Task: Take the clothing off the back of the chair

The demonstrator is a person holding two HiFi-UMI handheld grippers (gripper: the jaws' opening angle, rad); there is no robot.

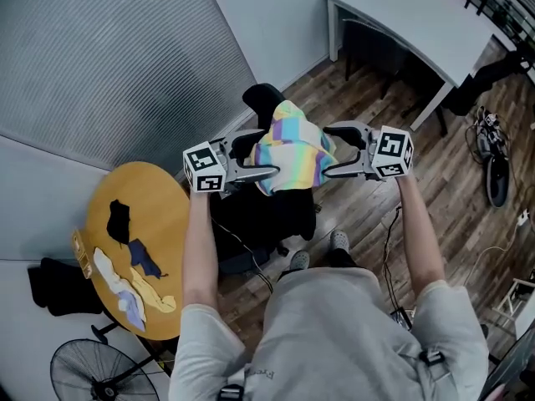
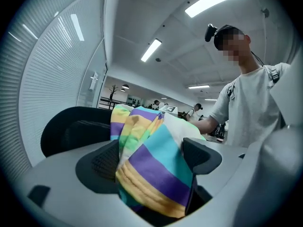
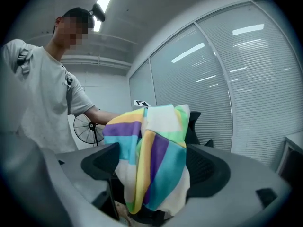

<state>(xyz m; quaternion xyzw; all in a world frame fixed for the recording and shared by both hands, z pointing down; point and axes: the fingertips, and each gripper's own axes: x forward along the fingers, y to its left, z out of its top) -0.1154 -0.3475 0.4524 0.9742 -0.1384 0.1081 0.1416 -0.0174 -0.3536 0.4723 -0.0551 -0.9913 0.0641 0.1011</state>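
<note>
A striped garment [image 1: 292,153] in pastel purple, teal, yellow and white is draped over the back of a black office chair [image 1: 261,98]. My left gripper [image 1: 269,151] reaches in from the left and my right gripper [image 1: 326,150] from the right, one at each side of the garment. In the left gripper view the garment [image 2: 156,169] hangs between wide-spread jaws of the left gripper [image 2: 152,159], with the chair back [image 2: 71,126] behind it. The right gripper view shows the garment [image 3: 156,145] hanging loose between the wide jaws of the right gripper [image 3: 154,164]. Both grippers are open.
A round yellow table [image 1: 159,211] with small cloths on it stands at the left, and a floor fan [image 1: 92,374] is below it. A white desk [image 1: 418,23] is at the back right. Shoes [image 1: 495,178] and cables lie on the wooden floor. A blind-covered glass wall [image 1: 125,57] runs behind the chair.
</note>
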